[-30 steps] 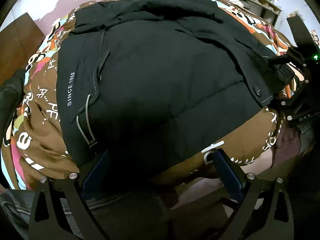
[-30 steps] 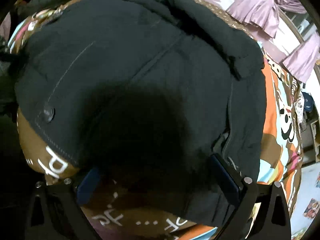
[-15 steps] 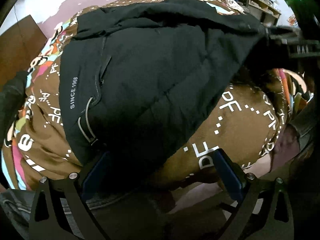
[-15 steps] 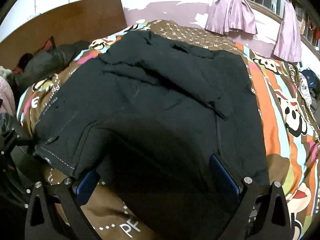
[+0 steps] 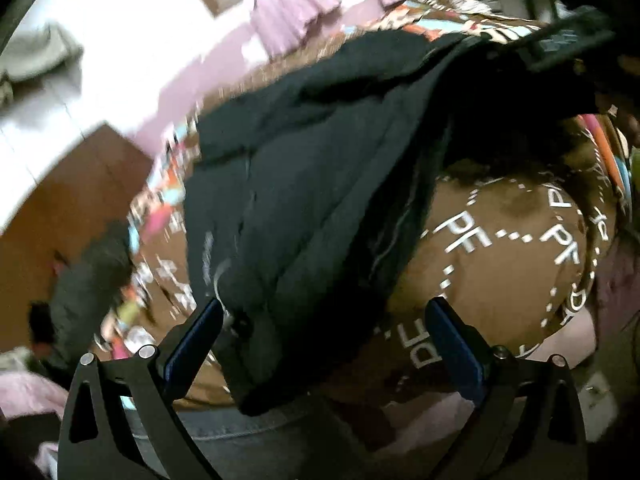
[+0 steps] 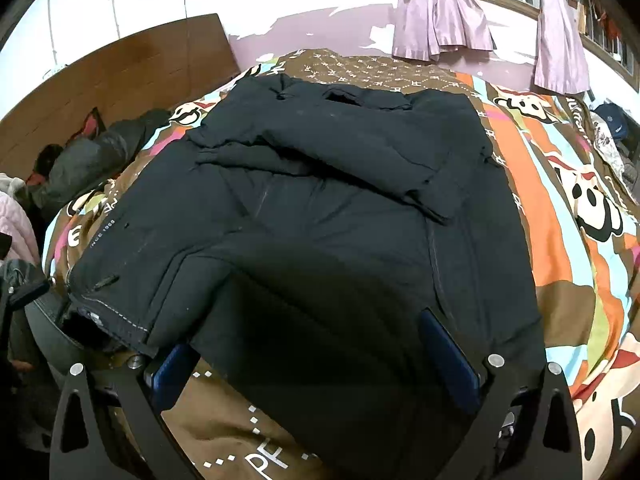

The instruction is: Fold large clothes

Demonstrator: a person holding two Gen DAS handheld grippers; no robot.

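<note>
Left gripper (image 5: pixel 326 330): black frame, blue-padded fingers (image 5: pixel 192 344) spread wide apart; a lifted edge of the large black padded jacket (image 5: pixel 304 208) hangs between them, whether pinched I cannot tell; view motion-blurred.
Right gripper (image 6: pixel 308 350): same build, blue pads (image 6: pixel 448 360) set well apart, the raised near hem of the jacket (image 6: pixel 340 220) draped between and over them; no clamping visible.
Black jacket: spread across the bed, one sleeve folded over its upper part, collar toward the far wall, near hem raised off the bedding.
Brown bedspread (image 6: pixel 560 208) with white "PF" lettering, orange and blue stripes and cartoon monkey faces: under the jacket, bare at the near edge.
Dark grey bundled garment (image 6: pixel 92 156): at the bed's left side, apart from the jacket.
Brown wooden headboard (image 6: pixel 120 76): behind that bundle.
Lilac tied curtains (image 6: pixel 440 16): on the far wall at the window.
</note>
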